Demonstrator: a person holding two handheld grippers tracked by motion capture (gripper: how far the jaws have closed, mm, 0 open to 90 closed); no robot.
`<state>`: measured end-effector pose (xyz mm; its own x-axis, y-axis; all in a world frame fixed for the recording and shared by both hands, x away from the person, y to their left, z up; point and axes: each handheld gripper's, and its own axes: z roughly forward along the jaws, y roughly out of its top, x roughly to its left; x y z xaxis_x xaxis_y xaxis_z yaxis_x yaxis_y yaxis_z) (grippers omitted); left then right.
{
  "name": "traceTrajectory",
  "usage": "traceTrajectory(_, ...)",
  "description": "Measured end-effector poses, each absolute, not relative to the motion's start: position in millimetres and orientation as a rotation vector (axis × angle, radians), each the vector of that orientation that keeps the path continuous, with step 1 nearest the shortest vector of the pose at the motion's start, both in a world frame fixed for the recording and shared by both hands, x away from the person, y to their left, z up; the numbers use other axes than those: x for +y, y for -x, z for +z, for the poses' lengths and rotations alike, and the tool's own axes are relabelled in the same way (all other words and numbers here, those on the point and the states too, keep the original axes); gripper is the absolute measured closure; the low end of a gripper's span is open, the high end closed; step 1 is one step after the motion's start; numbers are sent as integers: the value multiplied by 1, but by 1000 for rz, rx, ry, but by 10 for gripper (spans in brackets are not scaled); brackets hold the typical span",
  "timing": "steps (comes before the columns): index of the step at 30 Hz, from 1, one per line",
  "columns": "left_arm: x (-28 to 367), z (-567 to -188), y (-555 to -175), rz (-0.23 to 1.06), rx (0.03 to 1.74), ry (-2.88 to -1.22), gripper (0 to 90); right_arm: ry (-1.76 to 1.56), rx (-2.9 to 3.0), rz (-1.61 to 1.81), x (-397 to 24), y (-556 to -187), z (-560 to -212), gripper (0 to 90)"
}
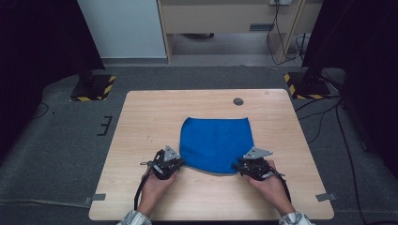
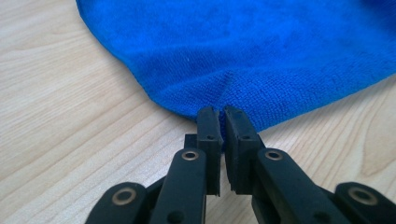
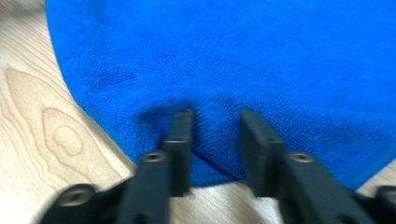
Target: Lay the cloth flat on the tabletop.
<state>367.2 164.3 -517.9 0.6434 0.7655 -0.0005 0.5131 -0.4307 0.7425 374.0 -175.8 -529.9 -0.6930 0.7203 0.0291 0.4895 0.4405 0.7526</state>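
You are working a blue cloth (image 1: pixel 216 144) lying flat on the wooden table (image 1: pixel 141 122), its near edge running between your two grippers. Your left gripper (image 2: pixel 222 114) is pinching that edge: the jaws are pressed almost together, with a small tuck of fabric rising just ahead of the tips and a pucker radiating from the bite. Your right gripper (image 3: pixel 215 122) is standing with its jaws spread apart over the edge on its side, the pads resting down on the pile with a swell of cloth between them; they are not yet squeezing it.

You are handling something light, soft and limp, probably a microfibre towel with a grippy nap. It will likely sag and fold wherever you are not supporting it, and it should not slip from the pads. Take hold just inside the hem, near each front corner, gathering enough thickness between the jaws that the bite is not catching only a few loops.
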Motion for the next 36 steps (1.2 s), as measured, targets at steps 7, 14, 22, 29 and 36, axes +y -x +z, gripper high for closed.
traceTrajectory(7,165,-509,-363,455,984,-2098,856,-1040,2396,1125,-173,-373,-523,877)
traceTrajectory(14,160,-496,-351,442,956,-2078,859,-1039,2382,1145,-185,-370,-505,877)
traceTrajectory(22,165,-484,-352,423,977,-2061,859,-1015,2399,1116,-187,-373,-490,876)
traceTrajectory(29,160,-484,-378,388,1005,-2096,858,-1096,2417,1110,-186,-403,-494,865)
traceTrajectory(36,156,-491,-418,348,1075,-2141,853,-1177,2425,1067,-181,-441,-501,789)
